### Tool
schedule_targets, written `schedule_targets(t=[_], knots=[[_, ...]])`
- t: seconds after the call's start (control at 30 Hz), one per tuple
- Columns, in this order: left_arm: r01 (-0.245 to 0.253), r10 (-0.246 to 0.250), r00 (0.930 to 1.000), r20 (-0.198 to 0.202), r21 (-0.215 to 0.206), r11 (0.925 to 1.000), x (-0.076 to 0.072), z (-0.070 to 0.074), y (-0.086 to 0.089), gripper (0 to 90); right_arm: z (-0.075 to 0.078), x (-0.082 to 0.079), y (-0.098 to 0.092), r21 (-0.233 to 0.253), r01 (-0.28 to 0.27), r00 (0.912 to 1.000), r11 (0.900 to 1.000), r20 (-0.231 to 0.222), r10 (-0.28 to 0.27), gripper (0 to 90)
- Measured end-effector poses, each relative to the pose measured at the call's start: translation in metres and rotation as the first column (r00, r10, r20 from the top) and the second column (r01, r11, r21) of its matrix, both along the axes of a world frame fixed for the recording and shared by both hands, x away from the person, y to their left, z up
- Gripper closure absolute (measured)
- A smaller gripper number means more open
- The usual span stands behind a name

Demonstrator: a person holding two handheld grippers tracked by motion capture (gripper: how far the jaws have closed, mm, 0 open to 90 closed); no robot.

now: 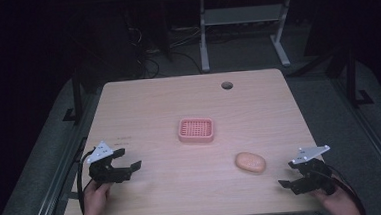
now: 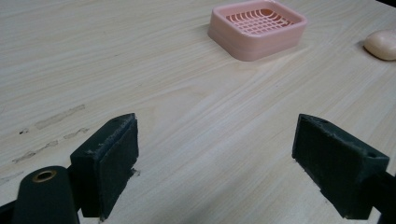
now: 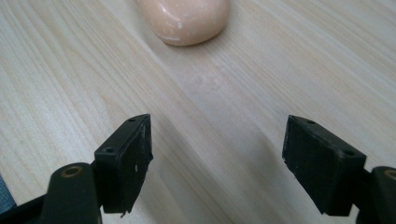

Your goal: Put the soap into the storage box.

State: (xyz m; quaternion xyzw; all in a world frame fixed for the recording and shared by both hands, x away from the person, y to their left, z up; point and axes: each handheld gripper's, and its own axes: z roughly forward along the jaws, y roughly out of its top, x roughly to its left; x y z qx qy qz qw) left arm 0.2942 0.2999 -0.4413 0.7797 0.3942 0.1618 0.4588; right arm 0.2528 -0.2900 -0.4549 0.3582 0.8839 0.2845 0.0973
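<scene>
I am holding my left gripper (image 1: 124, 166) low over the near left part of the wooden table (image 1: 143, 100), and its jaws are standing wide apart with nothing between them but bare wood. In the left gripper view, faint scuff marks (image 2: 51, 126) are lying on the tabletop just beyond my left jaw. My left hand (image 1: 95, 198) is wrapping the gripper's body from below.

I am holding my right gripper (image 1: 289, 174) near the near right edge, its jaws likewise spread wide and gripping nothing. My right hand (image 1: 340, 202) is coming in at the bottom corner.

Just ahead of my right gripper, the peach-coloured bar of soap (image 1: 250, 162) is resting flat on the table, apart from my jaws; in the right gripper view it is sitting a little left of the gap's centre line.

Farther out, near the middle of the table, the pink soap dish (image 1: 196, 129) with its slotted grid is sitting empty, well apart from the soap.

Beyond it, a round cable hole (image 1: 226, 85) is showing near the far edge, and past the table white desk legs (image 1: 203, 36) are standing in the dim room.
</scene>
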Motion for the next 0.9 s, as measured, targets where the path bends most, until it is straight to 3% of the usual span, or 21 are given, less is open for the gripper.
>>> schedule_targets(t=[0.9], knots=[[-0.004, 0.004, 1.0, 0.004, -0.003, 1.0, -0.001, 0.001, 0.002, 14.3, 0.02, 0.031, 0.033, -0.074, -0.114, 0.9933, 0.991, -0.029, 0.112, 23.6]])
